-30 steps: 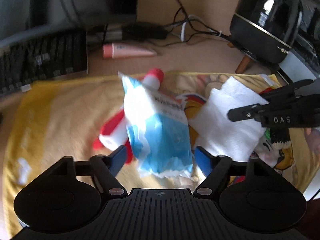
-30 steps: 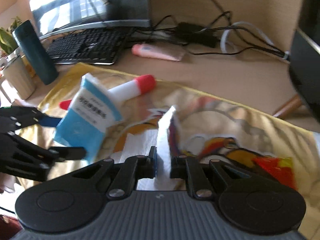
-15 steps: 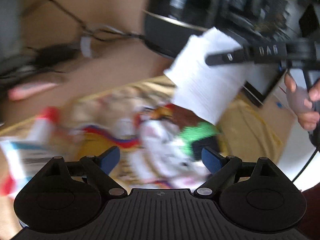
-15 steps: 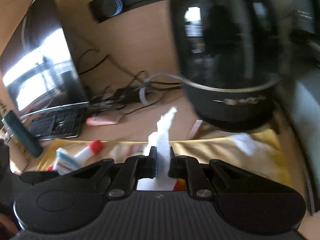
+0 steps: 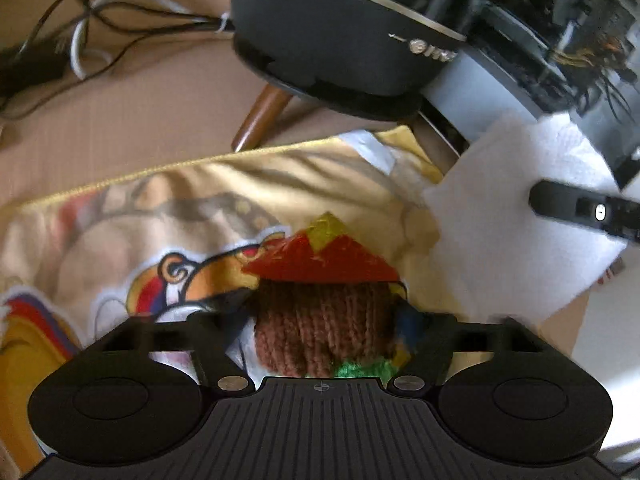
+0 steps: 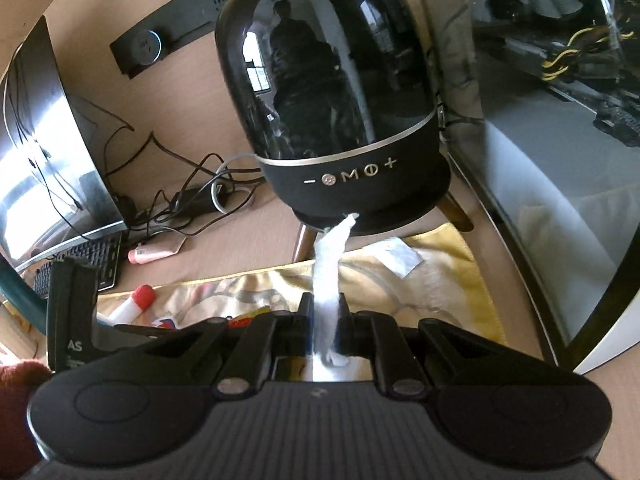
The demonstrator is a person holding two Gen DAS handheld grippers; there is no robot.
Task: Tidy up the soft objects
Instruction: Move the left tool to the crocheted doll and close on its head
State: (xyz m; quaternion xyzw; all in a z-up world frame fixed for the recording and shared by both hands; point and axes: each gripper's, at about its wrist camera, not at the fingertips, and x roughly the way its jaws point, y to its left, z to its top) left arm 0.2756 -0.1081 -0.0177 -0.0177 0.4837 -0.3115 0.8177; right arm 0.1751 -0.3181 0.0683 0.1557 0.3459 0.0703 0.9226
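Soft objects here were a white paper towel (image 5: 500,216) and a knitted doll (image 5: 324,320) w/ brown yarn hair and a red-and-yellow hat, lying on a yellow printed cloth (image 5: 200,208) spread over the desk.

Right gripper (image 6: 325,320) was clenched on the towel; in the right wrist view the sheet stood edge-on between the pads, its top corner in front of the black speaker (image 6: 340,120). From the left wrist view the towel hung off the cloth's right end, pinched by that gripper's dark finger (image 5: 580,210).

Left gripper (image 5: 324,324) sat low over the doll, one finger on each side of the yarn head. Fingers looked close to the yarn, but contact was blurred, so I couldn't tell whether it was clamped or just straddling.

Doing the step well, as I judged it: squeeze the doll across the head below the hat brim, not the hat itself, which looked stiffer and likely to slip. Close slowly since yarn compresses, and lift straight up so the cloth doesn't drag along. Keep the towel arm clear to the right; the sheet was loose and could catch on the speaker's wooden leg (image 5: 260,116).

Readable marks: speaker band showed "–", a round button, "M", a power-type symbol and "+". The left gripper's side, seen from the right wrist view, read "AS", rest cut off. Writing on the pink tube (image 6: 154,252) was too small to read.
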